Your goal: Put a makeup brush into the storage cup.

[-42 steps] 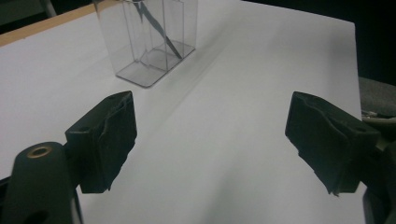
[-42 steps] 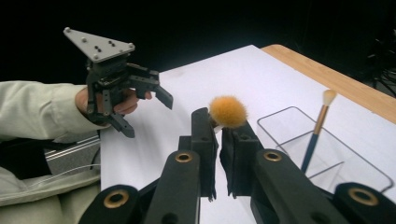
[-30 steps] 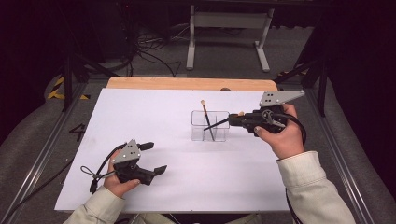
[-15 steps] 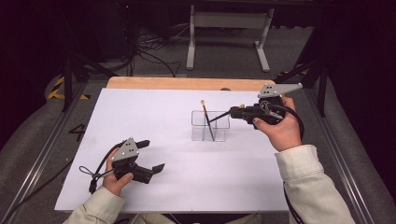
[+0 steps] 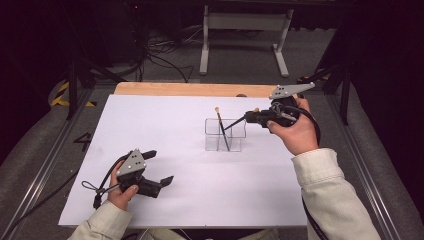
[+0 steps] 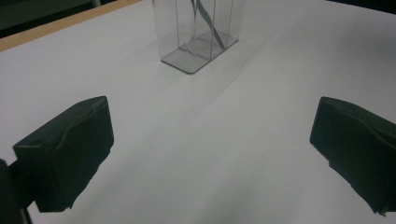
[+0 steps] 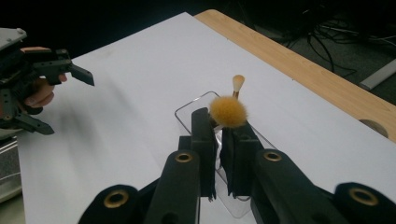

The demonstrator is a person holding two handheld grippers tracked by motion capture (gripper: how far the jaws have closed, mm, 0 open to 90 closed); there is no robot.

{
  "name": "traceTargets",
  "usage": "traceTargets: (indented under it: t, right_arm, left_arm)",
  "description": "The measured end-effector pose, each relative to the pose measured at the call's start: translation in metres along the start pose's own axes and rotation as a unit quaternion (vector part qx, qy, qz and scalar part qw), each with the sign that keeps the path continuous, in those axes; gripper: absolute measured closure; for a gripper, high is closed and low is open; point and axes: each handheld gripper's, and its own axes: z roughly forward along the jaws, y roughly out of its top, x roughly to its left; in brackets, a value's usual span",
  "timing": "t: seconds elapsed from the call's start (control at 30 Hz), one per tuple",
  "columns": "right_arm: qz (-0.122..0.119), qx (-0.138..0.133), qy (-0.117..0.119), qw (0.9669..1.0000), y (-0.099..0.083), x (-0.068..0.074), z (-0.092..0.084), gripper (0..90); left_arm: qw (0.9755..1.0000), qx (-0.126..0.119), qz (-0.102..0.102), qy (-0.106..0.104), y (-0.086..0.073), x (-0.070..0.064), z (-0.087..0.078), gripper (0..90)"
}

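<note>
Held brush [image 7: 228, 112]: a makeup brush with a fluffy orange head is clamped by its thin handle between the jaws of the right hand-held gripper [image 7: 219, 161]; in the high view the dark handle [image 5: 234, 123] is seen as a slim rod.
Long axis: in the high view the handle slants from the gripper's jaws down and leftward into the clear organiser [image 5: 225, 135]; in the right gripper view the fluffy head is pointed up at the camera, above the jaw tips.
Clear organiser: a see-through box with compartments, set upright on the white tabletop [image 5: 165, 125], just left of the right hand-held gripper.
Second brush [image 5: 220, 126]: stood inside the organiser, tilted, with its small tan head up; which compartment cannot be told.
Right hand-held gripper: closed on the held brush, at the organiser's right edge.
Left hand-held gripper [image 5: 160, 167]: jaws spread wide, just opened further, nothing between them; well apart from the organiser, near the tabletop's front left; pointed toward the organiser [image 6: 198, 32] in its own view.
</note>
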Motion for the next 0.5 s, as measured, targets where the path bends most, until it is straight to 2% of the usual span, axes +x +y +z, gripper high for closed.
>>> traceTargets:
  t: [0.27, 0.5]
  right_arm:
    - [-0.006, 0.035, -0.002, 0.9994, 0.006, -0.004, 0.015, 83.8]
    - [-0.005, 0.059, -0.003, 0.9983, 0.007, -0.007, 0.025, 83.7]
  left_arm:
    - [1.0, 0.003, -0.001, 0.008, -0.003, 0.0, -0.005, 0.3]
    - [1.0, 0.003, 0.002, -0.002, -0.003, -0.002, -0.003, 0.3]
